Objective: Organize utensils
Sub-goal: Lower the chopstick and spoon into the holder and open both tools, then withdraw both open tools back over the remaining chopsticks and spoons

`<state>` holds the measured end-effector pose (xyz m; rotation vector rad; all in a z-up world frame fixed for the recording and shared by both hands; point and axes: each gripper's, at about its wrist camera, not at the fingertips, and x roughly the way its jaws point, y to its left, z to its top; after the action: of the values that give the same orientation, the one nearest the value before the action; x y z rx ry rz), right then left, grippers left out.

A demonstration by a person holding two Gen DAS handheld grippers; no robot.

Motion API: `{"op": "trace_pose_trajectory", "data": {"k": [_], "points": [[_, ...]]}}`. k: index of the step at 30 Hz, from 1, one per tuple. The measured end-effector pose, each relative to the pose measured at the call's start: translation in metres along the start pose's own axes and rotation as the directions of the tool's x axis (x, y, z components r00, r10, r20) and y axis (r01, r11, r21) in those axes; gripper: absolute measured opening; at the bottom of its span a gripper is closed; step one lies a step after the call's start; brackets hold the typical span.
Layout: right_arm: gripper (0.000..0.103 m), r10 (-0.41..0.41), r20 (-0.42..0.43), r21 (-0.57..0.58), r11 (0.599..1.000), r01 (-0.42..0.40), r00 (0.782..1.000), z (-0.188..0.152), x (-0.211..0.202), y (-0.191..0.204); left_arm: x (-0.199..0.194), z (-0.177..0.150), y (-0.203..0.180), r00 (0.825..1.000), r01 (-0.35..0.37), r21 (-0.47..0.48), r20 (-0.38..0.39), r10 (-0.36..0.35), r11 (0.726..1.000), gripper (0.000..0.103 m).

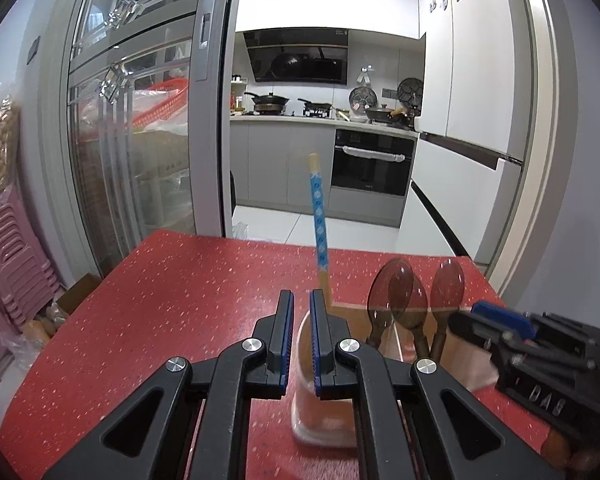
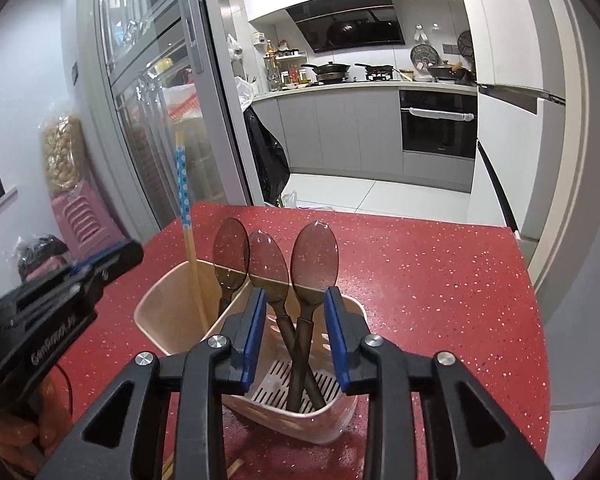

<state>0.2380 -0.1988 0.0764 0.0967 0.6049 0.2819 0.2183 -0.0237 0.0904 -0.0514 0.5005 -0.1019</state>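
On the red speckled desk point(image 2: 440, 280) we see a pink utensil holder point(image 2: 172, 292) with a slotted bottom. Three translucent brown spoons point(image 2: 314, 256) stand in it, bowls up, their handles crossing inside the near compartment. A chopstick with a blue patterned band point(image 2: 183, 184) stands upright in the far compartment, leaning on the rim.

Our right tool point(image 2: 295, 336) hovers over the holder with its blue pads spread; the spoon handles show between them, untouched. Our left tool point(image 1: 301, 340) sits just beside the holder, pads pressed nearly together with nothing between them; the chopstick rises just behind its right finger.
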Motion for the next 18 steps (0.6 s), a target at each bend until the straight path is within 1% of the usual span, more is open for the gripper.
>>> {"op": "trace_pose_trajectory", "data": {"k": [3,5,8,11,14,18], "points": [[0.042,0.015,-0.007,0.015,1.0,-0.015,1.0,-0.001,-0.01,0.001,-0.009,-0.007,0.005,1.0,-0.004,0.0,-0.029,0.004,1.0,0.033],[0.05,0.02,-0.011,0.016,1.0,-0.02,1.0,-0.003,-0.018,0.003,-0.015,-0.014,0.008,0.998,-0.004,0.004,-0.057,0.004,1.0,0.033],[0.057,0.018,-0.03,0.013,1.0,-0.017,0.999,-0.011,-0.032,0.006,-0.024,-0.03,0.014,0.994,-0.023,0.019,-0.105,0.025,1.0,0.033],[0.059,0.024,-0.069,0.036,0.999,-0.021,0.997,-0.026,-0.046,0.006,-0.032,-0.048,0.022,0.985,-0.043,0.018,-0.169,0.045,0.999,0.033],[0.06,0.032,-0.126,0.074,0.997,-0.023,0.992,-0.044,-0.054,0.005,-0.037,-0.069,0.03,0.972,-0.043,0.008,-0.233,0.044,0.999,0.033],[0.06,0.036,-0.205,0.121,0.993,-0.012,0.978,-0.07,-0.061,0.004,-0.046,-0.094,0.033,0.958,-0.045,0.028,-0.281,0.051,0.999,0.033]]}}
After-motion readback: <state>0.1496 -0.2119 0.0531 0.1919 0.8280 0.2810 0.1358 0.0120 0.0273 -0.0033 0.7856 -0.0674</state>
